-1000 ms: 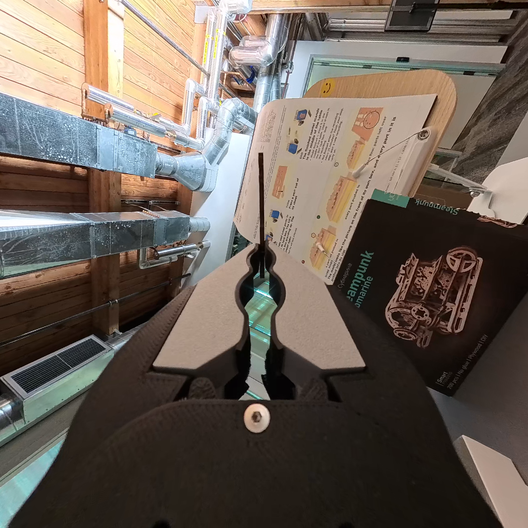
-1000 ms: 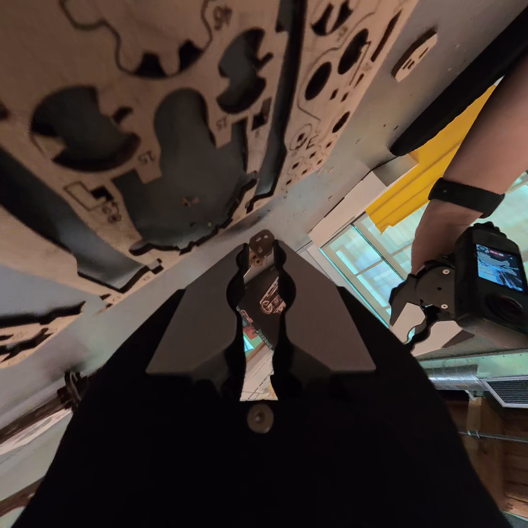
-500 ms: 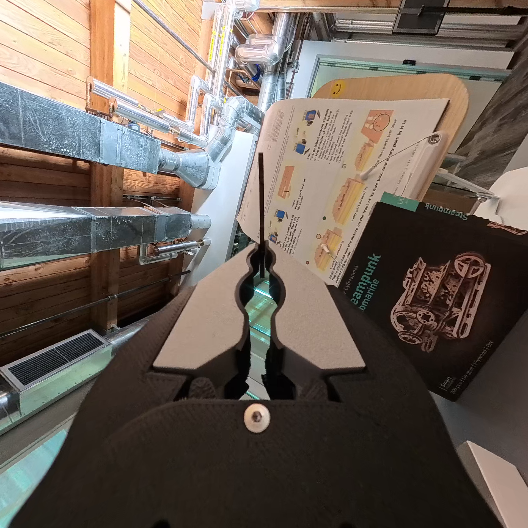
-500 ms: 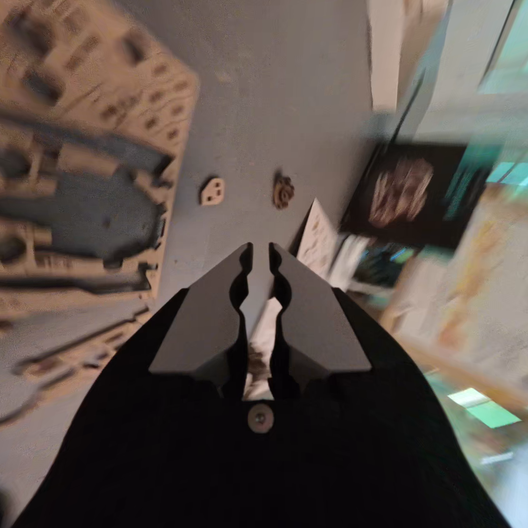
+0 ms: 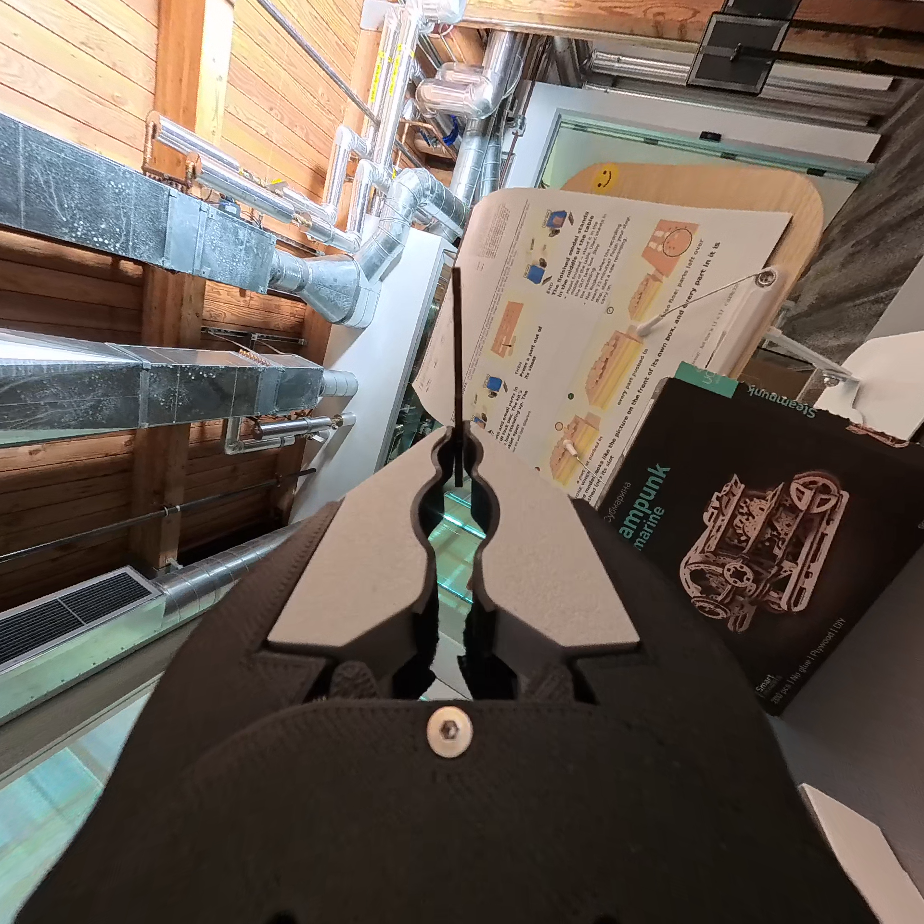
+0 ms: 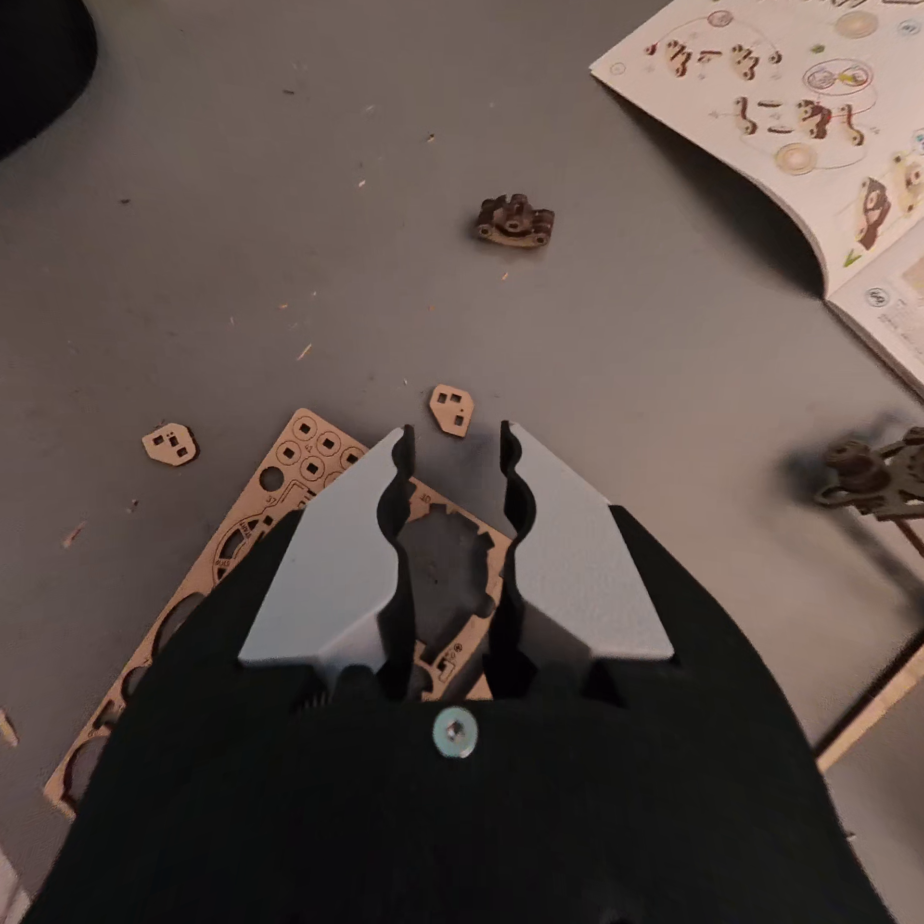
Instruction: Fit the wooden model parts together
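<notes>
In the left wrist view my left gripper [image 5: 457, 436] is raised off the table and shut on a thin dark wooden piece [image 5: 457, 350], seen edge-on and sticking up past the fingertips. In the right wrist view my right gripper [image 6: 456, 429] is open and empty, hovering over the grey table [image 6: 625, 400]. A small flat wooden part [image 6: 451, 410] with square holes lies just beyond its fingertips. A similar part [image 6: 170, 444] lies further left. A punched-out wooden sheet [image 6: 305, 455] lies under the right gripper.
A small dark assembled piece [image 6: 514, 222] lies further out. A partly built model [image 6: 875, 480] stands at the right. An open instruction booklet [image 6: 800, 125] lies at the top right. In the left wrist view, the kit's dark box [image 5: 750, 525] and an instruction sheet [image 5: 600, 310] stand upright. Some 30 cm of space lies between my two pairs of fingers.
My right gripper swung from the raised wooden sheet down to the table and opened wide. The small part between its fingertips a second ago is gone from them. My left gripper stayed shut and barely moved.
</notes>
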`<state>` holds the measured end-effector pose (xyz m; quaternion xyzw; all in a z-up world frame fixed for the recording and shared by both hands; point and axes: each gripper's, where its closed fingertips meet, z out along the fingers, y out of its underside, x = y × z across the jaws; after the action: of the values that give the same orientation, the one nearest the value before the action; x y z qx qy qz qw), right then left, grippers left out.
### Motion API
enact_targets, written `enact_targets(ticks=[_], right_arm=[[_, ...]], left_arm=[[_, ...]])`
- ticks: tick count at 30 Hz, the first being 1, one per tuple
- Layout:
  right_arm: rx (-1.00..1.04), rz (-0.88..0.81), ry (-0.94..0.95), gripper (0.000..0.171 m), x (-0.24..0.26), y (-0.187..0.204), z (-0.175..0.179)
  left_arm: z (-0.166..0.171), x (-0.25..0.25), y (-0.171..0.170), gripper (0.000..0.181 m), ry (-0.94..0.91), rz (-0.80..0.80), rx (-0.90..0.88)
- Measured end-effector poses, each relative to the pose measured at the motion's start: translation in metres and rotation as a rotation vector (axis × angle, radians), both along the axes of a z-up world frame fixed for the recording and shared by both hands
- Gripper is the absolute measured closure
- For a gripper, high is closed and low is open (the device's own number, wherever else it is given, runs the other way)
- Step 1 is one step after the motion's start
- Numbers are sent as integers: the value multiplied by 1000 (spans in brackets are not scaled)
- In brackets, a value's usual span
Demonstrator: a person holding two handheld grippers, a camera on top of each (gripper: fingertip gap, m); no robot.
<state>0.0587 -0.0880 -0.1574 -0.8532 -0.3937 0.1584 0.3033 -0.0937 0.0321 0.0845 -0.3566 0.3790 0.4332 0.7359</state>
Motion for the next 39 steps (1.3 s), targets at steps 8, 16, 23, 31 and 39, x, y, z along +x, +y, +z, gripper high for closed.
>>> enact_targets(ticks=[8, 16, 23, 31, 39], right_arm=[[-2, 161, -38, 157, -10, 6, -8], [-6, 822, -112, 158, -12, 6, -8], [9, 842, -98, 158, -10, 10, -8], [39, 783, -25, 158, -5, 18, 4], [45, 751, 18, 158, 0, 24, 14]], left_arm=[[-3, 2, 2, 181, 12, -1, -14], [-23, 14, 8, 181, 66, -18, -68], [-69, 39, 17, 181, 197, -77, -207], [-100, 75, 7, 181, 297, -75, -246], [-123, 96, 0, 181, 427, -26, -218]])
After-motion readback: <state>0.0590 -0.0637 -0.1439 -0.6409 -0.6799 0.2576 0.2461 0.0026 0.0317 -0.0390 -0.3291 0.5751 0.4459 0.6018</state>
